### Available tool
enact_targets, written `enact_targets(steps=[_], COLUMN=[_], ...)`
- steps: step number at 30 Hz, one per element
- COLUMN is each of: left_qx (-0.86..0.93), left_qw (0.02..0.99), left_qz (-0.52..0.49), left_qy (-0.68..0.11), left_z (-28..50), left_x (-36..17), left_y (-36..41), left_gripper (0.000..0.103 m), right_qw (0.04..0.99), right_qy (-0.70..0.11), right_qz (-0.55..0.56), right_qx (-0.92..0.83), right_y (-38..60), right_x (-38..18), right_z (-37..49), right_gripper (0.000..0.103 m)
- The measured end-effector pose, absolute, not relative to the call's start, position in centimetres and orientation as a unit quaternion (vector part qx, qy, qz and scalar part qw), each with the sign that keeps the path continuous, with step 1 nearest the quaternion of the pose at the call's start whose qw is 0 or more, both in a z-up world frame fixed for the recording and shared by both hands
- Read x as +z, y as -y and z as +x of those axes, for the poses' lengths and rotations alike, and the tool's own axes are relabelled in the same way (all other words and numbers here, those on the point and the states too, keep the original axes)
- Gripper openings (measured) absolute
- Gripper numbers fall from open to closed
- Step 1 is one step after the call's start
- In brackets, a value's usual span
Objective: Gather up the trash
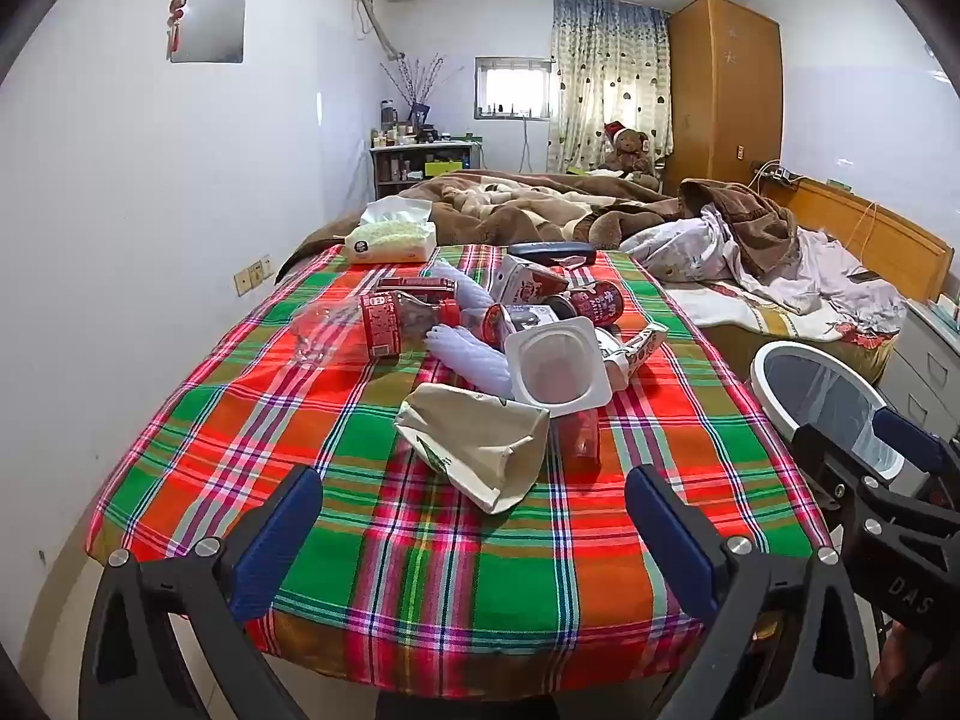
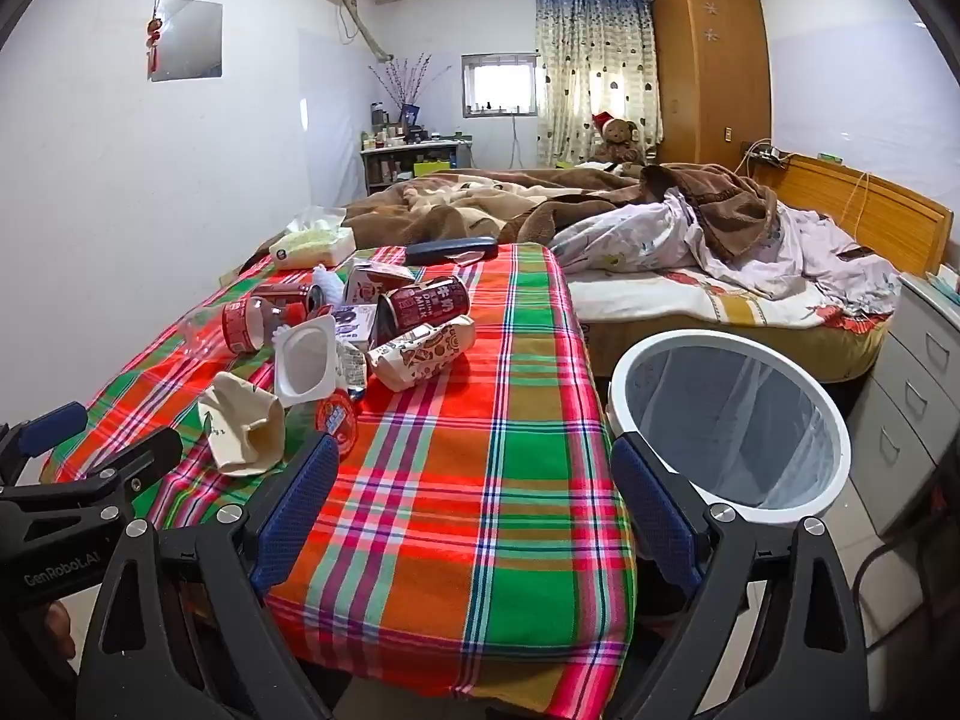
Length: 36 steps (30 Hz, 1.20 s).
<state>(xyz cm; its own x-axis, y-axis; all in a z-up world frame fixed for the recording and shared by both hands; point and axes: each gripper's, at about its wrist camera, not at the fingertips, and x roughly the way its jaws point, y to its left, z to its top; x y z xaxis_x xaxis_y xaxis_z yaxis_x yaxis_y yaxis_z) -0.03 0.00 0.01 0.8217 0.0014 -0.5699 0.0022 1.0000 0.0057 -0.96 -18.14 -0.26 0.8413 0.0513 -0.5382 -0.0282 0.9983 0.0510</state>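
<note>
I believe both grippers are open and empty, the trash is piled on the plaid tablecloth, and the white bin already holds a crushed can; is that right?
Not quite: the white bin holds only its clear liner, as the right wrist view shows. The rest stands: both grippers are open and empty, and the trash is piled on the plaid tablecloth.

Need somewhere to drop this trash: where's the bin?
The bin stands on the floor off the table's right edge, in front of the bed; the right wrist view shows it best.
</note>
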Motion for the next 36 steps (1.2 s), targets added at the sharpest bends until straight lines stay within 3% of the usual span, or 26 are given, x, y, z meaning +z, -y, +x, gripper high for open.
enact_targets(steps=[36], left_qx=[0.001], left_qw=[0.954], left_qz=[0.0], left_qy=[-0.299], left_z=[0.06], left_x=[0.5], left_y=[-0.39], left_gripper=[0.102], right_qw=[0.96], right_qy=[-0.277], right_qz=[0.018], right_qx=[0.018], right_y=[18.21], right_x=[0.11], right_z=[-1.06], right_gripper=[0.094])
